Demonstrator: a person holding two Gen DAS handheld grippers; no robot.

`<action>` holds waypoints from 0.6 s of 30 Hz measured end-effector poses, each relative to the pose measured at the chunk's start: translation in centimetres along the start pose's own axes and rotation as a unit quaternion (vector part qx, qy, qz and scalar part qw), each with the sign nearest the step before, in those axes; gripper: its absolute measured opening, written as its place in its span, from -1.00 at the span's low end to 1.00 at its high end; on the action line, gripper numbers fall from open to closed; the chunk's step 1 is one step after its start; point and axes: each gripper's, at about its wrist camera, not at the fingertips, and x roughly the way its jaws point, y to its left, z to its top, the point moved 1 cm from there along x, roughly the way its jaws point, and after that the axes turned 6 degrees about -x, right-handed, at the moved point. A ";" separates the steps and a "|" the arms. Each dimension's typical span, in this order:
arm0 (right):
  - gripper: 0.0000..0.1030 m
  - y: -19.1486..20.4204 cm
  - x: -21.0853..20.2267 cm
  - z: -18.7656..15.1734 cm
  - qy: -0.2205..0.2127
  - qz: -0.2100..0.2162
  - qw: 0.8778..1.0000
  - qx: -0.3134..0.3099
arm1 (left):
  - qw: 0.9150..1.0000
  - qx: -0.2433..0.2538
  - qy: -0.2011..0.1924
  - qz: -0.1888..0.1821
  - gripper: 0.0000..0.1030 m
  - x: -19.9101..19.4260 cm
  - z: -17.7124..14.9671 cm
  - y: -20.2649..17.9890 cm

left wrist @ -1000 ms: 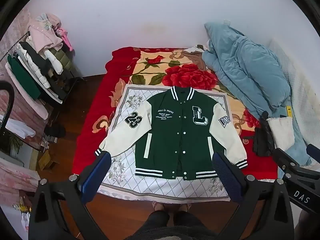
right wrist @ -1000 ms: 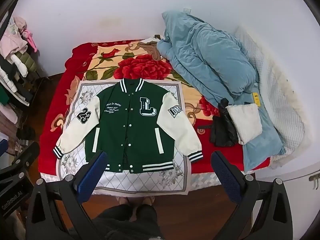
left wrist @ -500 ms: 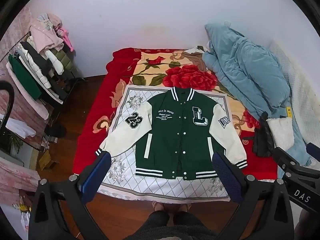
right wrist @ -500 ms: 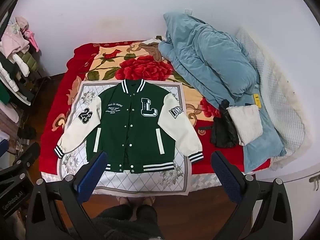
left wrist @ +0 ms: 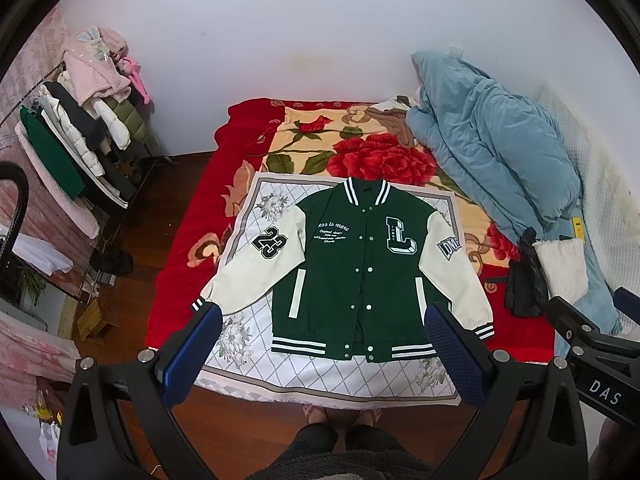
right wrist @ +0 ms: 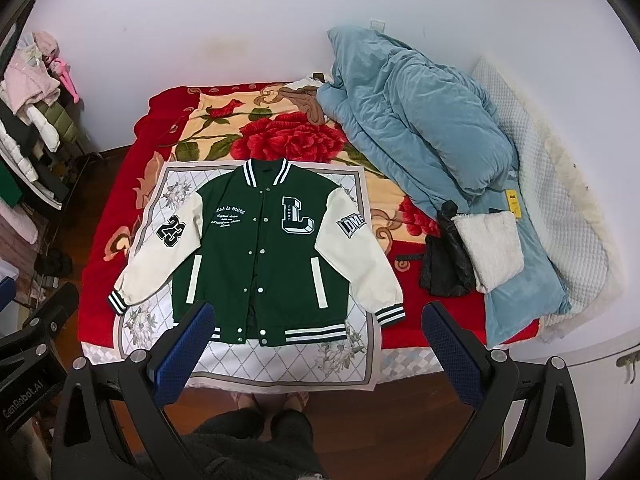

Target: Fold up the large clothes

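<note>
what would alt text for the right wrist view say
A green varsity jacket with cream sleeves lies flat, snapped shut, on a white floral cloth over a red rose-print blanket. The open right gripper hovers above its hem, with a crumpled blue quilt at right.

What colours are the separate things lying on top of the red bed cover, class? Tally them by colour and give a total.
Green and cream: 1, the jacket
Blue: 1, the quilt
White: 2, the patterned cloth under the jacket and the fluffy towel
Black: 1, the crumpled garment
Total: 5
</note>
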 end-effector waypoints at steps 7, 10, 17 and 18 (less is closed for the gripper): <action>1.00 0.2 -0.3 0.4 0.000 0.002 1.000 -0.003 | 1.000 -0.001 -0.004 0.001 1.00 -0.7 -0.4 0.3; 1.00 -0.2 -1.2 0.5 0.000 0.004 1.000 -0.004 | 1.000 0.000 -0.006 0.001 1.00 -0.9 -0.3 0.2; 1.00 0.0 -1.2 0.6 -0.002 0.002 1.000 -0.006 | 1.000 -0.001 -0.007 0.000 1.00 -1.0 -0.4 0.1; 1.00 -0.1 -1.2 0.5 -0.002 0.003 1.000 -0.005 | 1.000 0.000 -0.006 -0.001 1.00 -1.0 -0.4 0.1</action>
